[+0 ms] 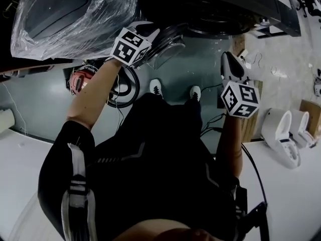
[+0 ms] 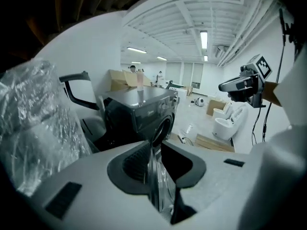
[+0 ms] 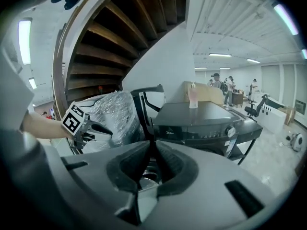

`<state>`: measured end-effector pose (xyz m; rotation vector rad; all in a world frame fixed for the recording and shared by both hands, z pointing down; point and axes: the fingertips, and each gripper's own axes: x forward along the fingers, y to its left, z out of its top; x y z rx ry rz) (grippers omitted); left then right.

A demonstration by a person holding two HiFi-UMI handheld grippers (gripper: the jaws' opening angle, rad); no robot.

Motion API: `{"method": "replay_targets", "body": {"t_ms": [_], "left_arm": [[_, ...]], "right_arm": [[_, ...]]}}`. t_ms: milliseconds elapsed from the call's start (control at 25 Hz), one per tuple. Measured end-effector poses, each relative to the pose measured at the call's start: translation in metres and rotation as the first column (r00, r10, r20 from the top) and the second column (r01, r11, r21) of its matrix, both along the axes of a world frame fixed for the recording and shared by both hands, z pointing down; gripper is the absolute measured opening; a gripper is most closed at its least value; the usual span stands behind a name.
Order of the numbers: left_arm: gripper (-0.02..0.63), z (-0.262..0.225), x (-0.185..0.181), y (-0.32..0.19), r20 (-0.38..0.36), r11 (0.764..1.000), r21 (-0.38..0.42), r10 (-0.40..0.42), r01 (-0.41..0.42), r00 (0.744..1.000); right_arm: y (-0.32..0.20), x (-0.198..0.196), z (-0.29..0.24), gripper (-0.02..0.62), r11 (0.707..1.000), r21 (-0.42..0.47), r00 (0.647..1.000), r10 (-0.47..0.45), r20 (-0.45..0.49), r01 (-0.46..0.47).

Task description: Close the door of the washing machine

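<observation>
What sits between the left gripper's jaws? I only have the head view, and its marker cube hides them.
Observer: In the left gripper view, the left gripper has its jaws a little apart. The edge of the open glass door is in the gap, and I can't tell whether the pads touch it.
Operator: And the other one?
Observer: The right gripper shows only a narrow gap, with nothing gripped. It points toward the washing machine and is clear of it.
Operator: Anything on top of the machine?
Observer: A pinkish container stands upright on its top.
</observation>
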<state>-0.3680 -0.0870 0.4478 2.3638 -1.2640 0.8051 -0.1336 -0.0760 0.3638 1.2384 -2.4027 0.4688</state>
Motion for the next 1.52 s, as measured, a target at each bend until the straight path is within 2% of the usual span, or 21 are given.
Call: {"method": "replay_targets", "body": {"t_ms": [160,280,480,600,680,840,960,1200,1360,1520], "left_arm": [[0.084,0.052,-0.006,0.000,0.016,0.994,-0.112,0.006,-0.004,1.000],[0.150,0.088,-0.010,0.004,0.017,0.980,-0.198,0.015,-0.011,1.000],[0.160,0.139,-0.018,0.016,0.064,0.953,-0.300,0.056,-0.034,0.996],[0.160,0.162,-0.028,0.015,0.087,0.945,-0.327,0.046,-0.015,0.995],[0.160,0.171,-0.031,0.015,0.077,0.940,-0.340,0.041,-0.012,0.996],[0.160,0.179,-0.029,0.014,0.055,0.940,-0.339,0.046,-0.025,0.997],[0.160,0.189,-0.027,0.015,0.068,0.935,-0.354,0.069,-0.040,0.995],[0.160,0.208,-0.027,0.018,0.102,0.919,-0.390,0.098,-0.051,0.990],[0.160,0.215,-0.023,0.022,0.080,0.907,-0.417,0.098,-0.056,0.992],[0.160,0.217,-0.021,0.023,0.069,0.905,-0.421,0.091,-0.054,0.993]], "right_arm": [[0.016,-0.014,0.036,0.044,0.997,-0.075,1.000,-0.013,-0.012,0.012],[0.029,-0.027,0.062,0.044,0.991,-0.132,0.999,-0.038,-0.010,0.037],[0.051,-0.048,0.097,0.044,0.973,-0.221,0.998,-0.068,0.016,0.070],[0.064,-0.062,0.113,0.044,0.957,-0.267,0.993,-0.113,0.026,0.116],[0.074,-0.068,0.121,0.044,0.948,-0.285,0.989,-0.144,0.014,0.142],[0.082,-0.070,0.131,0.044,0.941,-0.306,0.990,-0.142,0.024,0.142],[0.093,-0.080,0.144,0.044,0.931,-0.332,0.989,-0.147,0.033,0.150],[0.124,-0.113,0.163,0.046,0.894,-0.373,0.968,-0.243,0.064,0.249],[0.133,-0.117,0.170,0.046,0.887,-0.386,0.967,-0.244,0.074,0.253],[0.134,-0.115,0.179,0.046,0.884,-0.397,0.969,-0.233,0.080,0.245]]}}
